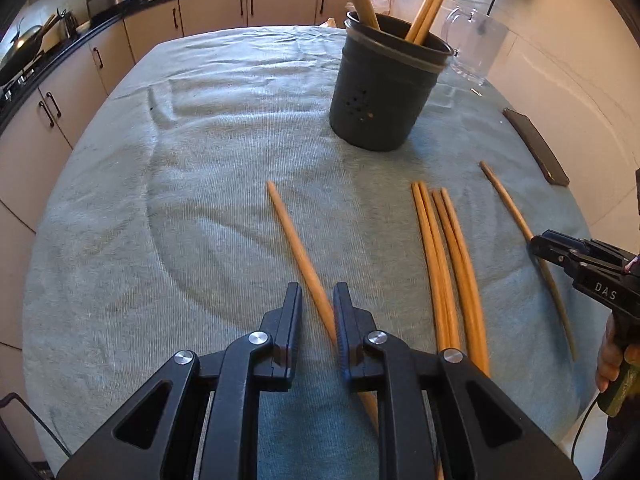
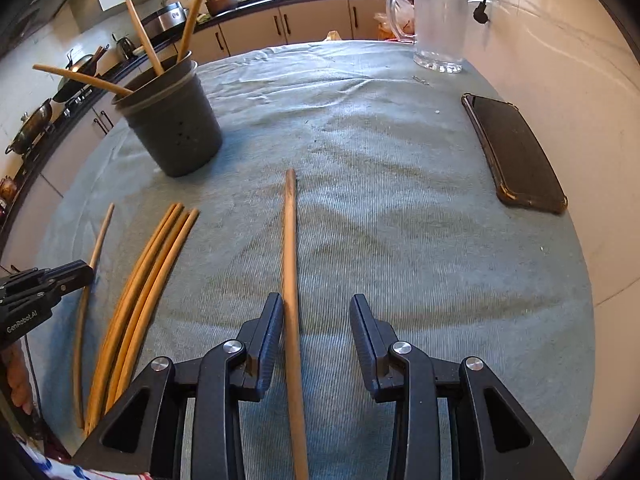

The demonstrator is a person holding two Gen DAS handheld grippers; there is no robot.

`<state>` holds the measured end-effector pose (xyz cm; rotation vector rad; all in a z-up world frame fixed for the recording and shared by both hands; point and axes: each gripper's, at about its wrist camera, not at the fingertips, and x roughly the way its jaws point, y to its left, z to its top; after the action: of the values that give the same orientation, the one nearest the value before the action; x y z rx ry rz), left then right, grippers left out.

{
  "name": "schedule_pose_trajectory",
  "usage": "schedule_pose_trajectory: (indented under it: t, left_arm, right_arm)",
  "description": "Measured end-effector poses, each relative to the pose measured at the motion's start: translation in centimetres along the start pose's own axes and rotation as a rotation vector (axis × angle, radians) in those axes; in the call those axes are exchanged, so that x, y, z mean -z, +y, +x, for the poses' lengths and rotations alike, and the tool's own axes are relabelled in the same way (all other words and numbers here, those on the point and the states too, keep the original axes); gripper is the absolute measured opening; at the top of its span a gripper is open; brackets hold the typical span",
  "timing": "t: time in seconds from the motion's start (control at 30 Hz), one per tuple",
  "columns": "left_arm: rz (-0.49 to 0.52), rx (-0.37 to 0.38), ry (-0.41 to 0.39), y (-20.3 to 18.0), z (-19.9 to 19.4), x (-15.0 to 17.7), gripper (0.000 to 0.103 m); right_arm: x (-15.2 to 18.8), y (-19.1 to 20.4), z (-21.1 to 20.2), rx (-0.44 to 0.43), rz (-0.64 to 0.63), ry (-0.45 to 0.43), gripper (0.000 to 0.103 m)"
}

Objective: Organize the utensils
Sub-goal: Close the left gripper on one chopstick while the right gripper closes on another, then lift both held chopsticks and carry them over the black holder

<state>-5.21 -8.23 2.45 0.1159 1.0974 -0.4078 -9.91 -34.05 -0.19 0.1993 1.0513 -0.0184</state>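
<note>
On the teal cloth, a single wooden chopstick (image 1: 298, 248) runs between the fingers of my left gripper (image 1: 318, 294). The jaws stand narrow, with a gap still showing beside the stick, which lies closest to the right-hand finger. The same gripper (image 2: 90, 274) shows at the left edge of the right wrist view. My right gripper (image 2: 318, 304) is open astride another chopstick (image 2: 290, 248), which lies next to its left finger; this gripper (image 1: 538, 246) also shows at the right of the left wrist view. Between them lie several chopsticks (image 1: 444, 264) in a bundle (image 2: 148, 280). A dark grey holder (image 1: 380, 96) (image 2: 176, 128) stands upright with wooden sticks in it.
A black phone (image 2: 516, 152) (image 1: 536, 144) lies near the table's right edge by the wall. A clear glass pitcher (image 2: 440, 20) (image 1: 476, 44) stands at the back right. Kitchen cabinets and a stove run behind and to the left. A hand (image 1: 612, 356) holds the right gripper.
</note>
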Motion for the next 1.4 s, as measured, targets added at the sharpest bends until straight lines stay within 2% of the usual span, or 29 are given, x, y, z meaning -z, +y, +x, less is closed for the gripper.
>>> schedule_pose_trajectory:
  t: [0.33, 0.57, 0.7, 0.77, 0.8, 0.87, 1.0, 1.4]
  left_arm:
    - [-0.072, 0.044, 0.066, 0.8, 2.0, -3.0, 0.015]
    - [-0.112, 0.065, 0.078, 1.4, 2.9, -4.5, 0.015]
    - [-0.110, 0.062, 0.069, 1.4, 3.2, -4.9, 0.015]
    - [-0.103, 0.058, 0.059, 1.2, 3.2, -5.1, 0.015]
    - [-0.094, 0.048, 0.053, 1.1, 3.2, -5.0, 0.008]
    - [-0.091, 0.036, 0.041, 0.9, 3.1, -4.9, 0.006]
    - [-0.089, 0.014, -0.041, 0.5, 0.8, -4.5, 0.005]
    - [-0.119, 0.062, -0.296, -0.4, -9.5, -3.3, 0.005]
  right_arm:
    - [-4.4, 1.1, 2.7, 0.041, -0.069, 0.075, 0.036]
    - [-7.3, 1.9, 4.8, 0.083, -0.117, 0.106, 0.036]
    - [-8.6, 2.2, 5.5, 0.087, -0.117, 0.117, 0.027]
    - [-8.8, 2.4, 5.7, 0.087, -0.119, 0.111, 0.015]
    - [-8.8, 2.6, 5.8, 0.086, -0.120, 0.103, 0.008]
    - [-8.9, 2.7, 5.9, 0.083, -0.125, 0.086, 0.007]
    - [-8.8, 2.0, 4.7, 0.054, -0.085, 0.026, 0.007]
    - [-6.3, 1.9, -6.5, -0.017, -0.040, -0.260, 0.007]
